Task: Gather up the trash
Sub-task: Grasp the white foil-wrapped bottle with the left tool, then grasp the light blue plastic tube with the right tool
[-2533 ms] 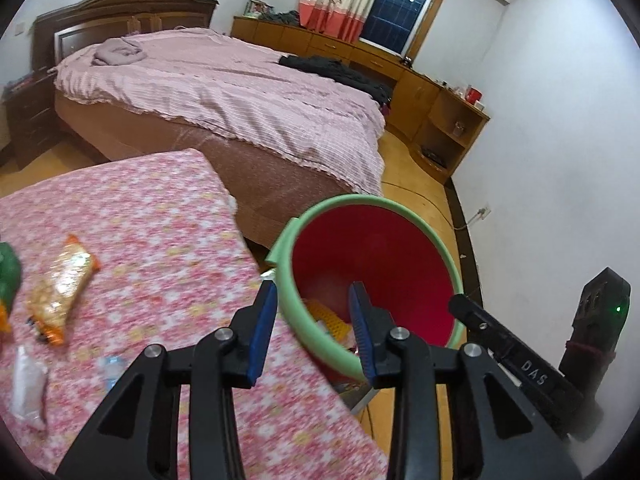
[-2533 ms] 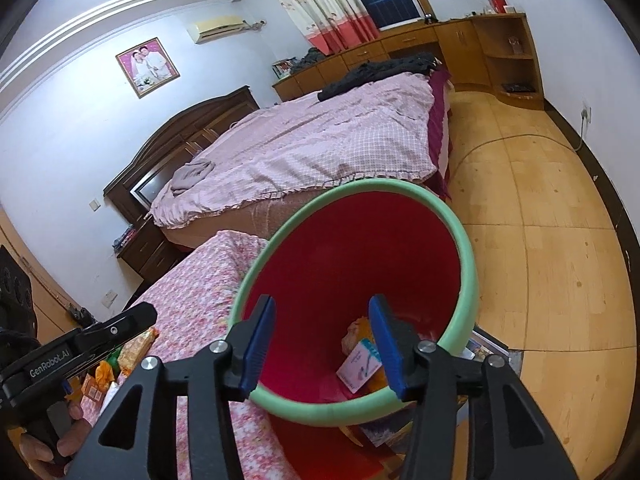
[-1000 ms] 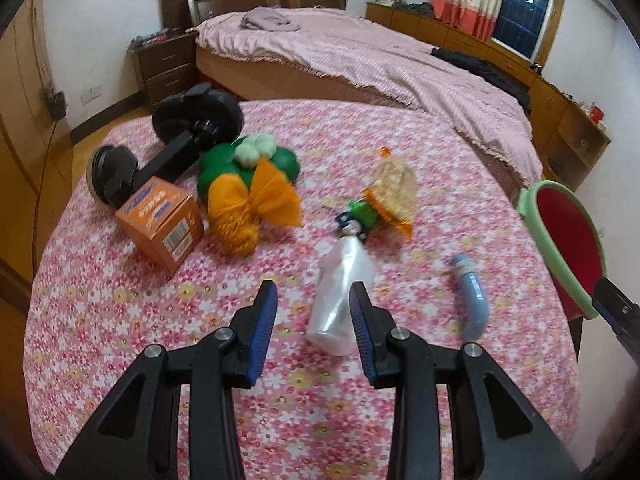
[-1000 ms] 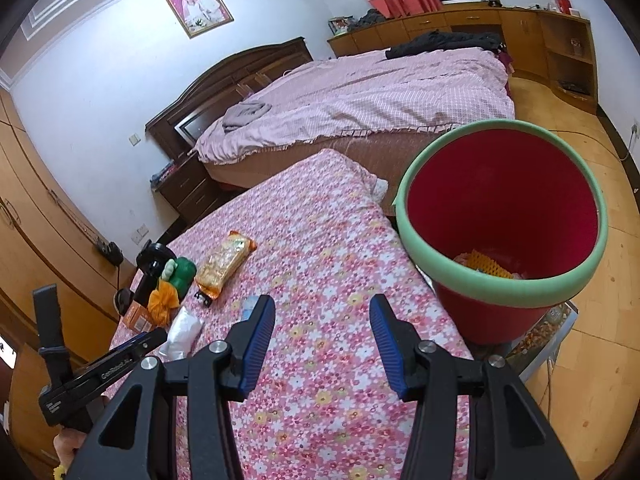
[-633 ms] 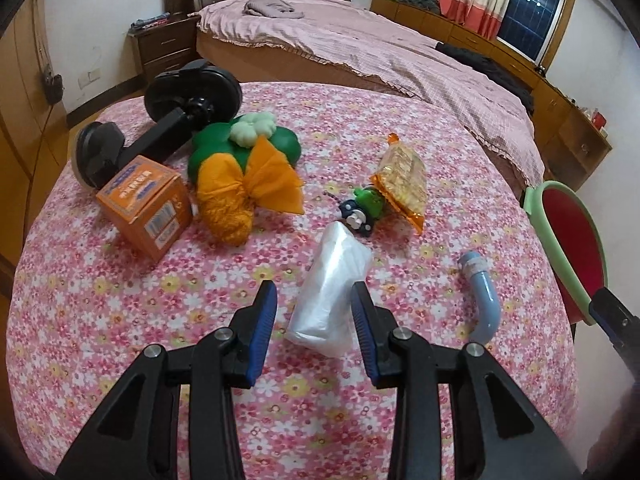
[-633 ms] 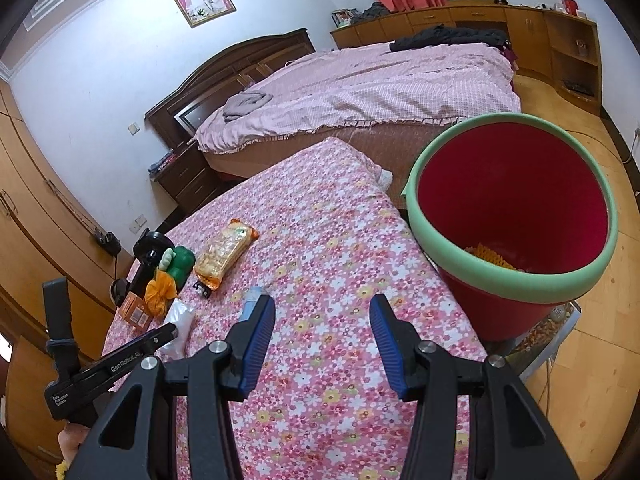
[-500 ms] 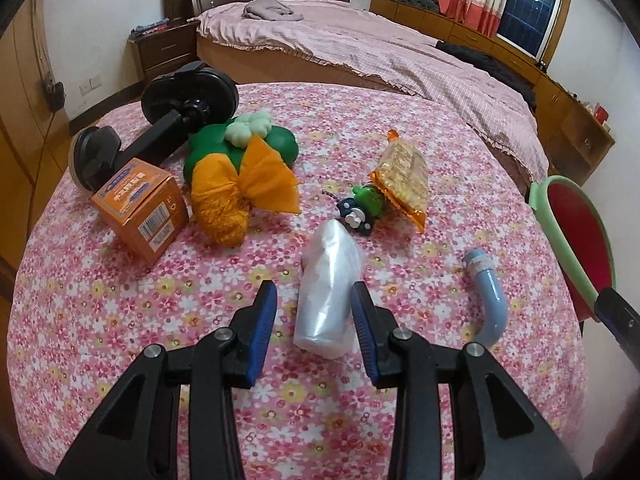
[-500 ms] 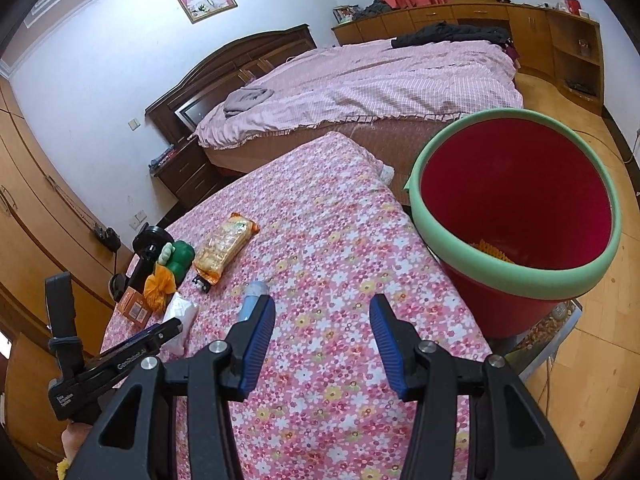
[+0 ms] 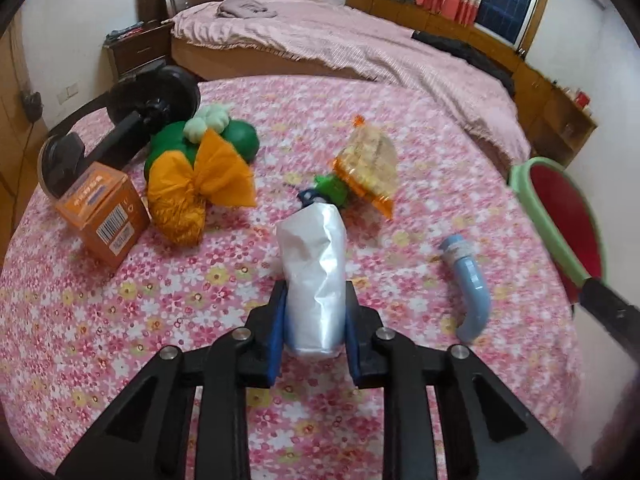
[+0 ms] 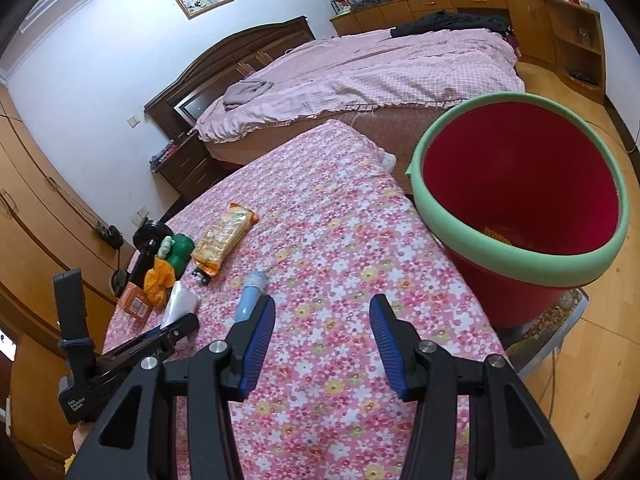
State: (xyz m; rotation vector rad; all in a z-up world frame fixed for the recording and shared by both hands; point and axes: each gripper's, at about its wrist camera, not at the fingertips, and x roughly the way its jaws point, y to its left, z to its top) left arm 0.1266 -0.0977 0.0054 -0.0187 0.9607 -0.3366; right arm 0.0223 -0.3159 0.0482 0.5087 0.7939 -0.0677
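A bedroom with a large bed (image 9: 360, 52) under a pink cover and a dark wooden headboard fills the background. In front of it is a table (image 9: 120, 320) covered with a pink floral cloth, and this is where I am working.

My left gripper (image 9: 314, 328) sits low over the near edge of the table. Its blue-padded jaws are clenched on the near end of a crumpled white plastic bag (image 9: 314, 264), which lies on the cloth and points away from me.

Beyond the bag, near the middle of the table, lie a small green and dark toy (image 9: 326, 194) and, touching it, a clear snack packet with orange ends (image 9: 370, 164). To the right of the bag, towards the right edge, is a curved blue pipe piece (image 9: 470, 280). Towards the left edge I see an orange cardboard box (image 9: 102, 210), a knotted orange plastic bag (image 9: 196, 196), a green plush item (image 9: 204, 140) and a black dumbbell-shaped object (image 9: 124, 128).

My right gripper (image 10: 322, 330) hovers above the table's near right part, jaws released and holding nothing. A red bin with a green rim (image 10: 516, 200) stands just beside the table's right edge, with some orange scraps at its bottom.
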